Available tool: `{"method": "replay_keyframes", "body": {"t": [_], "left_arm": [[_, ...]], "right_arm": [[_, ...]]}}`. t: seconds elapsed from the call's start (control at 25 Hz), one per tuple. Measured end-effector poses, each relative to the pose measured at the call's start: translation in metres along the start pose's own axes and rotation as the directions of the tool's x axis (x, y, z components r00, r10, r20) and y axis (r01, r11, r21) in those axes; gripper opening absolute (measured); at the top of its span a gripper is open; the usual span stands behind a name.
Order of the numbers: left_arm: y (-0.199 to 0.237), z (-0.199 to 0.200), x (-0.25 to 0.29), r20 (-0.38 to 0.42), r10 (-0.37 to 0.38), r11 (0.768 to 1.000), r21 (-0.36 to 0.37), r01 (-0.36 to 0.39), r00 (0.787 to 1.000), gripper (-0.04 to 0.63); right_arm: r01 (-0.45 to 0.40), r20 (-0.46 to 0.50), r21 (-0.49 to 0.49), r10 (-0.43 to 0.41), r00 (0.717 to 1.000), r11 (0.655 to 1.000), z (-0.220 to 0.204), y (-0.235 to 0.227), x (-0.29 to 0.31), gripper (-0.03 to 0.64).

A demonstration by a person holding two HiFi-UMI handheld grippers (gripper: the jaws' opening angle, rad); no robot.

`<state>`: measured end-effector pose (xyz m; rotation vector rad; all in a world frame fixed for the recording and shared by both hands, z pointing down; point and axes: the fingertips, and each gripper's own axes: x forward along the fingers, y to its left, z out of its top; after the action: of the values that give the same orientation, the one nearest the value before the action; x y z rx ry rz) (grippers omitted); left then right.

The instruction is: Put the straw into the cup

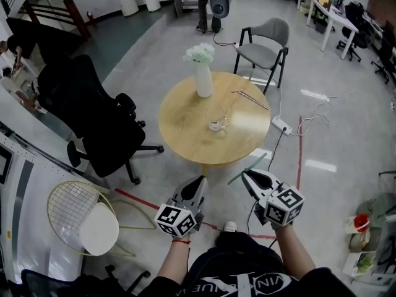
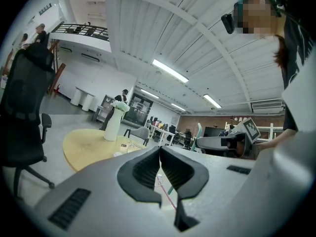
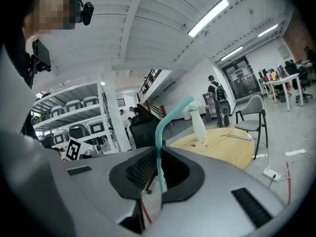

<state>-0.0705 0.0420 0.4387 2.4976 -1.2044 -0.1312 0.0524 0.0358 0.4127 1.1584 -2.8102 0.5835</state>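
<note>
Grey L gripper (image 1: 200, 179), R gripper (image 1: 246, 174), blk shirt (image 1: 247, 276).

Open-plan office with a lab feel: desks (image 1: 331, 14) along the far wall, black office chair (image 1: 93, 113), grey visitor chair (image 1: 267, 45) at a round wooden table (image 1: 185, 135); strip lights (image 2: 170, 70) on a white ribbed ceiling; mezzanine railing (image 2: 79, 30). Shelving (image 3: 74, 115) stacked with gear; power strip (image 1: 281, 125) and red tape (image 1: 300, 156) on the grey floor.

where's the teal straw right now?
Head view, lower right: teal straw clamped in the right claw, just short of the round table.
</note>
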Motion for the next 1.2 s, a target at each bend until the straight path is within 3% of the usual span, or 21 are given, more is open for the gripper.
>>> {"method": "replay_keyframes", "body": {"t": [0.68,1.2], "left_arm": [[0.025,-0.008,0.034,-0.018,0.083,0.996,-0.016,-0.084,0.996,0.014],[0.04,-0.01,0.076,-0.047,0.056,0.998,-0.017,-0.056,0.997,0.014]], "right_arm": [[-0.067,-0.016,0.04,0.068,0.998,0.997,0.005,-0.041,0.033,0.028],[-0.07,-0.011,0.055,0.071,0.997,0.996,0.011,-0.071,0.051,0.028]]}}
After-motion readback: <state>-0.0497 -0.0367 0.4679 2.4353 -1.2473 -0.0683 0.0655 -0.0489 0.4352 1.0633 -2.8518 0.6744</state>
